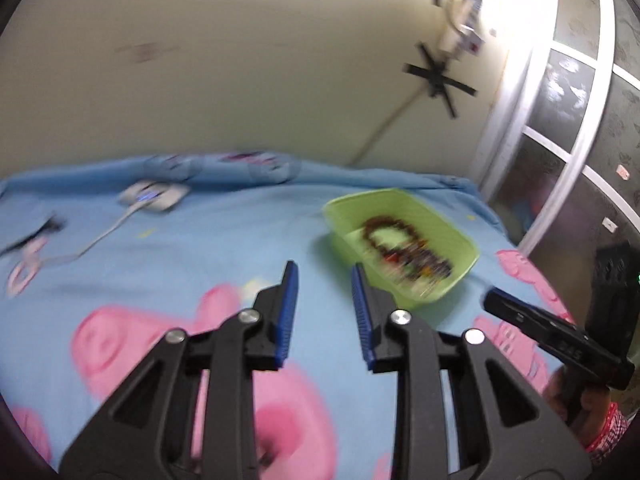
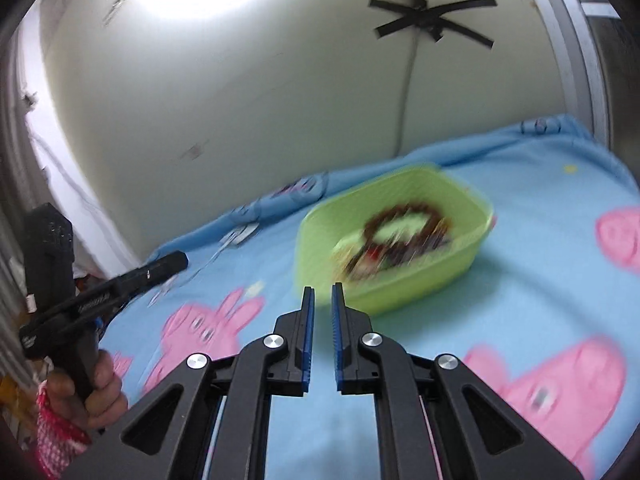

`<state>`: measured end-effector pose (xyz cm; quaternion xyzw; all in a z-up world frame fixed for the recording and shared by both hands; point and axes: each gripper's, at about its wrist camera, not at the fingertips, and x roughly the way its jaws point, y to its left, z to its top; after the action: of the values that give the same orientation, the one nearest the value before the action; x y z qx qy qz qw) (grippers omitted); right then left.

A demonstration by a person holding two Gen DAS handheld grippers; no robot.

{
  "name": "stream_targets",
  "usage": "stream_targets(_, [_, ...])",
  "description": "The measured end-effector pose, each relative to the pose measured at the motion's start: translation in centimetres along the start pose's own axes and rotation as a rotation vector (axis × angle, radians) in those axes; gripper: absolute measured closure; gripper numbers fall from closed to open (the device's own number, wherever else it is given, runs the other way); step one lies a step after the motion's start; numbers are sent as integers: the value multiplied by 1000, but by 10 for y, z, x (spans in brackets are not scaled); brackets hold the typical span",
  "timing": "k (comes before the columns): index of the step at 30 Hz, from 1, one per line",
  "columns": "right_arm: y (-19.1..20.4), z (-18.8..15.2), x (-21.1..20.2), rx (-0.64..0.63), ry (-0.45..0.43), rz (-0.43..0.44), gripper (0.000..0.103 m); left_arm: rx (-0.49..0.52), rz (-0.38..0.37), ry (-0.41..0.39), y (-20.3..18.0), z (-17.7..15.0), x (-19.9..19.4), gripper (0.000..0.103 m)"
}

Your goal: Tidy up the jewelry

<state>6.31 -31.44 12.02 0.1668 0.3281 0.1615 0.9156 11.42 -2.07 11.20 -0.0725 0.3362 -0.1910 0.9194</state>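
Holding jewelry (image 2: pixel 400 240): one green tub (image 2: pixel 420 280)

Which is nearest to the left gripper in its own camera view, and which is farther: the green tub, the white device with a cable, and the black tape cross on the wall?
1. Green tub, just ahead on the right, on the blanket.
2. White device, far left, near the wall.
3. Black tape cross, upper right, on the wall.

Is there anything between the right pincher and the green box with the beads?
Nothing but bare blue bedsheet between the right gripper and the green tub, seen in the right wrist view.
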Motion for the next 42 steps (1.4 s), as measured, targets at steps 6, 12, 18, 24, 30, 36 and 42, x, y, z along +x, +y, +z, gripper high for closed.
stream_targets(6, [15,-69,-7,119,81,24,103,5,85,63,6,-59,-27,77])
stream_targets(12, [19,-100,-25,198,90,-15,75,122,124,90,-27,-93,-31,55])
stream_targets(18, [25,-107,-33,192,79,-45,73,179,171,84,-39,-110,-33,55])
stream_targets(24, [34,-112,-35,185,89,-42,73,191,191,79,-40,-114,-35,55])
stream_targets(30, [35,-113,-33,187,95,-38,73,198,199,70,-40,-115,-37,55])
stream_targets(36, [36,-113,-32,190,96,-36,73,200,197,70,-40,-115,-38,55])
stream_targets(42, [36,-114,-32,199,95,-37,73,205,193,72,-40,-116,-39,55])
